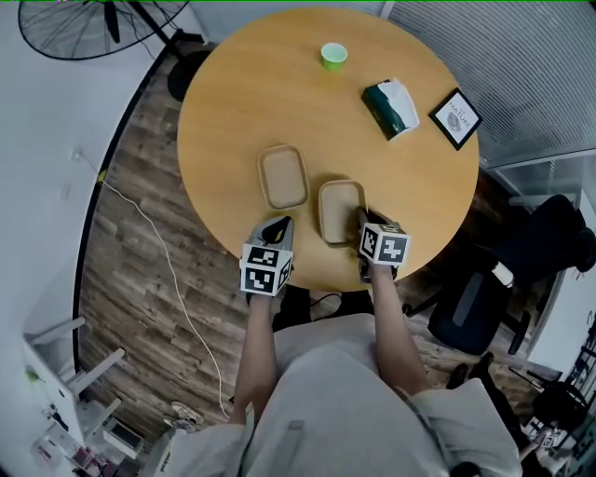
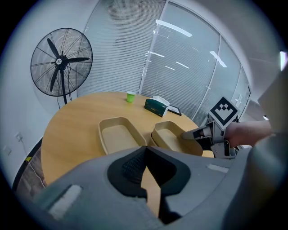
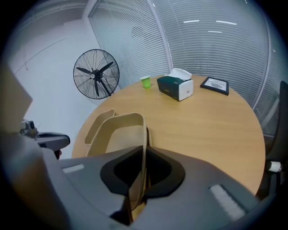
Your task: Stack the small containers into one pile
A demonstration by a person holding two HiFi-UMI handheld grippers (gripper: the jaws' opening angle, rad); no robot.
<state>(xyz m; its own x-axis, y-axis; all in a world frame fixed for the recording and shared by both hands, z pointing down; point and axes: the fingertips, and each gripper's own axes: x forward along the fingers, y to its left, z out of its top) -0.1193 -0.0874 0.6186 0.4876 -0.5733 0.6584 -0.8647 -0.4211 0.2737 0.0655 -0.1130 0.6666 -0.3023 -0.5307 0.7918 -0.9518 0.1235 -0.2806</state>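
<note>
Two tan oblong containers lie side by side on the round wooden table. The left container stands free and empty. My right gripper is shut on the right-hand wall of the right container, and that thin wall runs between its jaws in the right gripper view. Whether this container is lifted off the table I cannot tell. My left gripper hangs just short of the left container's near end, fingertips together and nothing in them.
At the table's far side stand a small green cup, a green and white tissue box and a framed card. A floor fan is at the far left, an office chair at the right.
</note>
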